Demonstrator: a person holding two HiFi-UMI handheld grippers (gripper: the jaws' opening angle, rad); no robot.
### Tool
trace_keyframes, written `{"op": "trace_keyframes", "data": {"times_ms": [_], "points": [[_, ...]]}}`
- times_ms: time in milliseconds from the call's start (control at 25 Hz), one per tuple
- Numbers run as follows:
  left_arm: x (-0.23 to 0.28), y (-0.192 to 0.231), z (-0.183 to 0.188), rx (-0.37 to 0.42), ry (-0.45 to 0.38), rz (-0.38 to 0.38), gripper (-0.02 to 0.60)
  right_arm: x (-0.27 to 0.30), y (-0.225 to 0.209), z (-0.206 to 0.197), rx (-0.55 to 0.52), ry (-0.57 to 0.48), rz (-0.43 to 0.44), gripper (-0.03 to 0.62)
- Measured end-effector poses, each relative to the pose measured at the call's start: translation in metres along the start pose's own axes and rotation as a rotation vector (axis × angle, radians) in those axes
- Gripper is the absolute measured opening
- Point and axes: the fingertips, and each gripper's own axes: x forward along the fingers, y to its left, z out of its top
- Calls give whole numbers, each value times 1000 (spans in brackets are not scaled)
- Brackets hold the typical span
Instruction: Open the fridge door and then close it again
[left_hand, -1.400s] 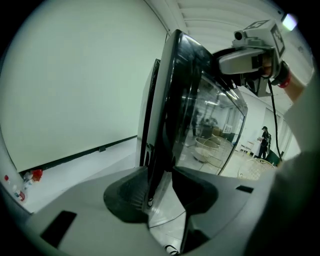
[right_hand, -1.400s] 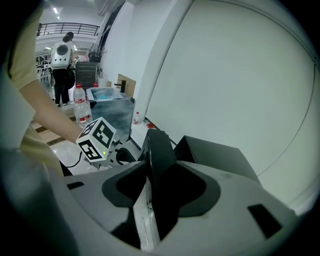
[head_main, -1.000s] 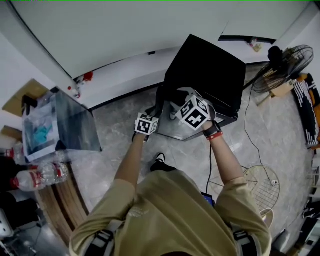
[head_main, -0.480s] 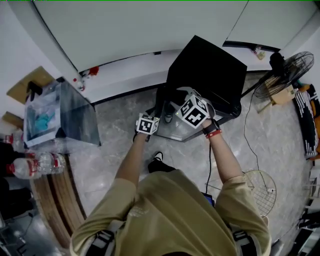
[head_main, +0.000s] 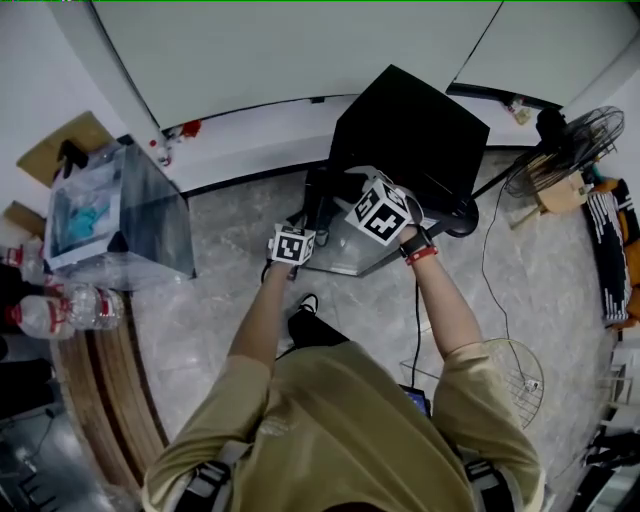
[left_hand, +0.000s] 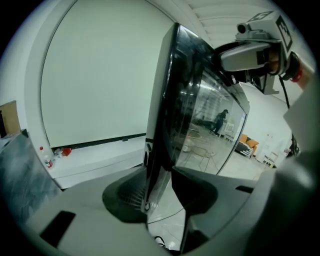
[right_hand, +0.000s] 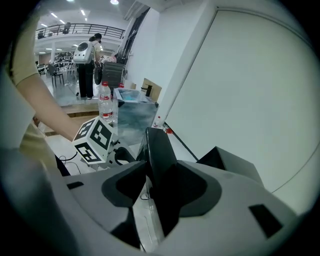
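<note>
grips first: our left gripper (left_hand: 159, 187) is clamped on an edge of the fridge door (left_hand: 200, 115). the dark frame is pinched between its two pads, and the glass pane runs up and away to the right. our right gripper (right_hand: 155, 182) bites the same door's black frame, its jaws closed against both faces, with the left gripper showing just beyond it.

in the head view we hold both tools side by side on the door, the left one nearer to us and the right one closer to the fridge (head_main: 410, 125). the door stands swung out from that black cabinet, open over the marbled floor (head_main: 220, 280).

well apart to the left sit a clear box (head_main: 120, 215) and some water bottles (head_main: 55, 315). off to the right we see a fan (head_main: 570, 140), and a wire guard (head_main: 515, 375) lying on the floor.
</note>
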Motion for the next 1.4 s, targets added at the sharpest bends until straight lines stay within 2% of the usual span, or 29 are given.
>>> {"op": "trace_keyframes", "data": {"times_ms": [480,880,1160,1400], "points": [[-21,-9,-18,-56,1,67,155,-8,25,2,-51,-14,25,207],[-42,-29,-39,-107,17,136,153,-27,52,-3,-119,-42,90,207],[-59,-44,-53,-144,13,190,153,-41,72,-7,-174,-67,102,207],[-76,-56,-67,-170,-6,265,155,-48,91,-9,-233,-88,72,218]]}}
